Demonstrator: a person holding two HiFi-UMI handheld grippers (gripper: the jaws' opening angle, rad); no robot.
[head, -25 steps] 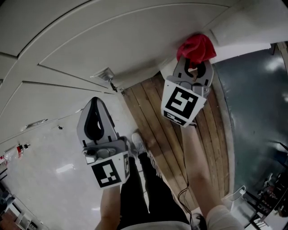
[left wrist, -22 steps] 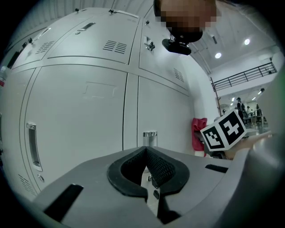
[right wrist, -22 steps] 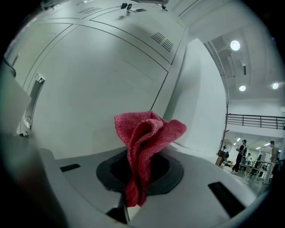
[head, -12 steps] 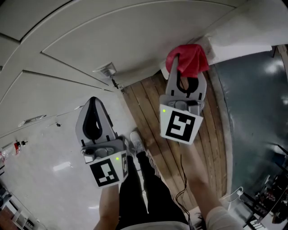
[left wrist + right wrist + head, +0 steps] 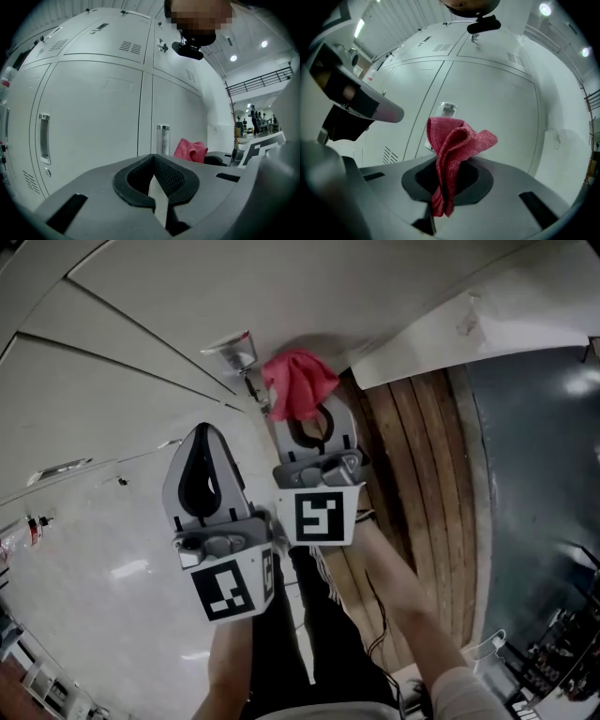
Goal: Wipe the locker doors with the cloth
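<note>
At left, our left gripper (image 5: 202,432) has its jaws closed on nothing; to the right, our right gripper (image 5: 303,420) pinches the red cloth (image 5: 298,382) near the handle (image 5: 236,351). We should press it flat against the locker door (image 5: 141,287).

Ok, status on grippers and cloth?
Right gripper shut on the red terry cloth, near the grey metal locker door. Left gripper shut, empty. Nothing blocking.
</note>
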